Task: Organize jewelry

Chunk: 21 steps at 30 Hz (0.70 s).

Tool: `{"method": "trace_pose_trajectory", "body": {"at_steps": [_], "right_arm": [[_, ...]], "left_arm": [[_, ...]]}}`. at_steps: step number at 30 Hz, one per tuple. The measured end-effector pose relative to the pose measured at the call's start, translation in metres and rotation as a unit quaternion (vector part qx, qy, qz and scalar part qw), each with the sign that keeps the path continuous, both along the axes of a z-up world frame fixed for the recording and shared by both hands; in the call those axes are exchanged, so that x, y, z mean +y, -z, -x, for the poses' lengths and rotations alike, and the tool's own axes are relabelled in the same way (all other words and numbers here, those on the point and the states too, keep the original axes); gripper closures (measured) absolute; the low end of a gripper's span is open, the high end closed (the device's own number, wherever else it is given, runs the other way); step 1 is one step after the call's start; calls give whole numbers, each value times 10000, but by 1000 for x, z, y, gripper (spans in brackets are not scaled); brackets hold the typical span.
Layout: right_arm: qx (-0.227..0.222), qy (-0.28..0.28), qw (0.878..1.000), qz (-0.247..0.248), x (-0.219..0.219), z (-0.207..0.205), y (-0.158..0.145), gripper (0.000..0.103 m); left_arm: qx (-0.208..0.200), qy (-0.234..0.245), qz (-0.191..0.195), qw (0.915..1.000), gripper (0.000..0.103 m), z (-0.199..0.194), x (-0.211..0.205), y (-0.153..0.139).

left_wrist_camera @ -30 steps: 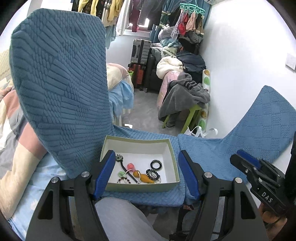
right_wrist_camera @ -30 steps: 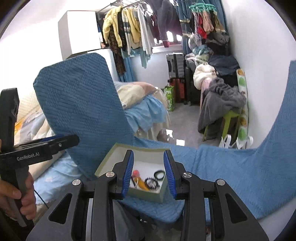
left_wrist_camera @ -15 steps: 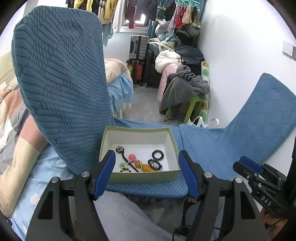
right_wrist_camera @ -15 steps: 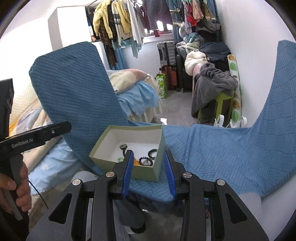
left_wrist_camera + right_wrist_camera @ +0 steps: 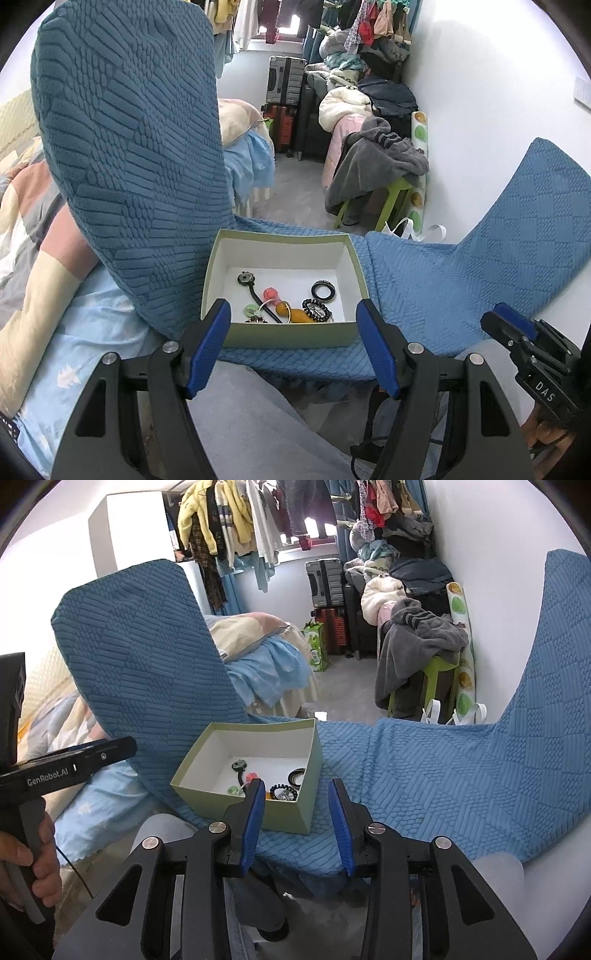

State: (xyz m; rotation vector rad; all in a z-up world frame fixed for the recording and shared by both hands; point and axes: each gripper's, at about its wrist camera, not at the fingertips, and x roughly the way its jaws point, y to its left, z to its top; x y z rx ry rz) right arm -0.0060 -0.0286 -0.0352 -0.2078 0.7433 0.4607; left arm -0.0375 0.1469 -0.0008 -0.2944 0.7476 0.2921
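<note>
A pale green box [image 5: 288, 338] with a white inside sits on the blue-covered seat [image 5: 424, 288]. In it lie a black ring [image 5: 323, 290], a beaded bracelet [image 5: 316, 309], an orange piece [image 5: 293, 314], a pink bead [image 5: 269, 293] and a black flower pin [image 5: 246, 278]. My left gripper [image 5: 291, 306] hovers just short of the box's near wall, open wide and empty. My right gripper [image 5: 296, 786] stands open by a narrower gap at the box's [image 5: 284, 816] near right corner, with nothing between its fingers. Each gripper shows at the edge of the other's view.
A tall blue chair back [image 5: 129, 147] rises left of the box, and another blue back [image 5: 535, 221] rises at the right by the white wall. A bed [image 5: 37, 258] lies at left. A green stool with grey clothes [image 5: 376, 166] stands beyond. A grey trouser leg [image 5: 258, 424] is below.
Both grippers have sunk a little towards the seat. The right gripper has shifted right, so the box now sits left of its gap. Neither gripper's opening has visibly changed.
</note>
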Motion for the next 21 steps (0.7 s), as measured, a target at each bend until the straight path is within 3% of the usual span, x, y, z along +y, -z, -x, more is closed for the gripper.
{"method": "trace_pose_trajectory", "body": {"at_steps": [10, 13, 15, 21], "right_arm": [[-37, 85, 9999, -44, 0, 0, -1, 63], [-84, 154, 9998, -35, 0, 0, -1, 42], [-181, 280, 9994, 10, -1, 0, -2, 15], [-198, 468, 9987, 61, -5, -5, -1, 7]], "left_arm": [[60, -60, -32, 10000, 32, 1, 2, 0], [29, -100, 14, 9999, 31, 3, 4, 0], [-3, -147, 39, 9999, 23, 4, 6, 0], [101, -267, 11, 9996, 15, 4, 12, 3]]}}
